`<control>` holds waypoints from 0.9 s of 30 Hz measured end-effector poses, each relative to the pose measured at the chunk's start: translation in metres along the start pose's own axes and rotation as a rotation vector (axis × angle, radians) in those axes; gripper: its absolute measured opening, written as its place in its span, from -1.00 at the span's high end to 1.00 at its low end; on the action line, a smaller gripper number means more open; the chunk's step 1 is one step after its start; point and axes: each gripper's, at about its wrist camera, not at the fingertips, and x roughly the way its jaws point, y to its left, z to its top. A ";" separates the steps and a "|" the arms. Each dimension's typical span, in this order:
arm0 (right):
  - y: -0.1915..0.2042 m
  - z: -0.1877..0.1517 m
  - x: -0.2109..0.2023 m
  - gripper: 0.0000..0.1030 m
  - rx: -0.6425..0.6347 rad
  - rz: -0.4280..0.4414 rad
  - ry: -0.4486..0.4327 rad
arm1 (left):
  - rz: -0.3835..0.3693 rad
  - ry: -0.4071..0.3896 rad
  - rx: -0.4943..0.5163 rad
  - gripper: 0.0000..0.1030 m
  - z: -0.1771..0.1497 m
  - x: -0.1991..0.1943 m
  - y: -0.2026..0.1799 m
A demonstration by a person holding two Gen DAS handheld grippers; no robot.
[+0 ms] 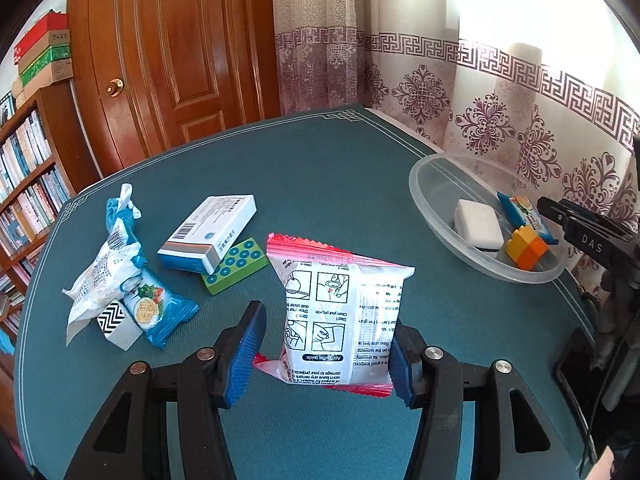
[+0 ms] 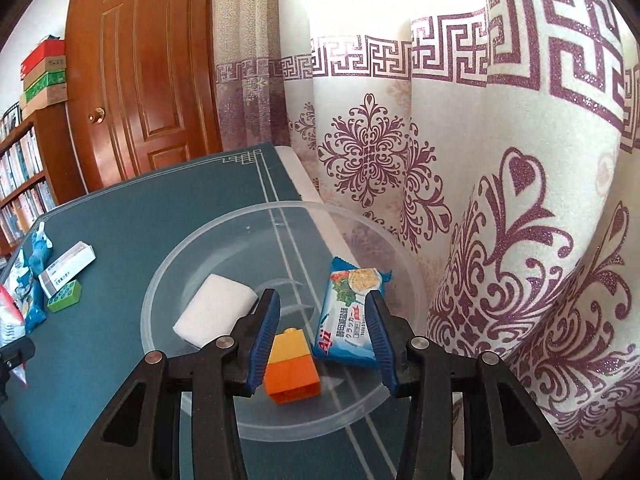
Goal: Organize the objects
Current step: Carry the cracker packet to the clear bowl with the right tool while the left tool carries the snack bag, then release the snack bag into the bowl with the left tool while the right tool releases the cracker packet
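The left gripper [image 1: 324, 354] was clamped on a red-edged white plastic sachet [image 1: 340, 312], lifted above the teal table mat [image 1: 320, 184]. The right gripper [image 2: 324, 340] hung partly open and empty over a clear plastic bowl [image 2: 256, 224] holding a white sponge block [image 2: 214, 310], an orange-and-yellow toy brick [image 2: 290, 368] and a blue cracker packet [image 2: 348, 312]. A white-and-blue carton [image 1: 210, 232], a green studded brick [image 1: 236, 266] and other packets [image 1: 120, 268] lay on the mat's far left.

The teal-covered tabletop [image 1: 320, 184] carries a clear plastic bowl [image 1: 430, 200] by its curtain-side edge and, toward the opposite edge, a white medicine box [image 1: 208, 234] leaning on a green block [image 1: 236, 266], beside crumpled snack wrappers [image 1: 116, 264] and a zigzag-patterned block [image 1: 116, 322].
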 end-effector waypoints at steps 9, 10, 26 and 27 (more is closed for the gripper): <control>-0.002 -0.003 -0.011 0.10 0.026 0.050 -0.011 | -0.102 -0.014 0.077 -0.15 0.032 0.013 -0.047; -0.003 -0.003 -0.011 0.10 0.033 0.050 -0.011 | -0.116 -0.011 0.081 -0.15 0.036 0.016 -0.052; -0.008 -0.009 -0.010 0.10 0.070 0.084 0.000 | -0.236 0.007 0.112 -0.17 0.096 0.072 -0.107; -0.008 -0.009 -0.010 0.10 0.070 0.084 0.000 | -0.242 0.001 0.113 -0.23 0.100 0.075 -0.109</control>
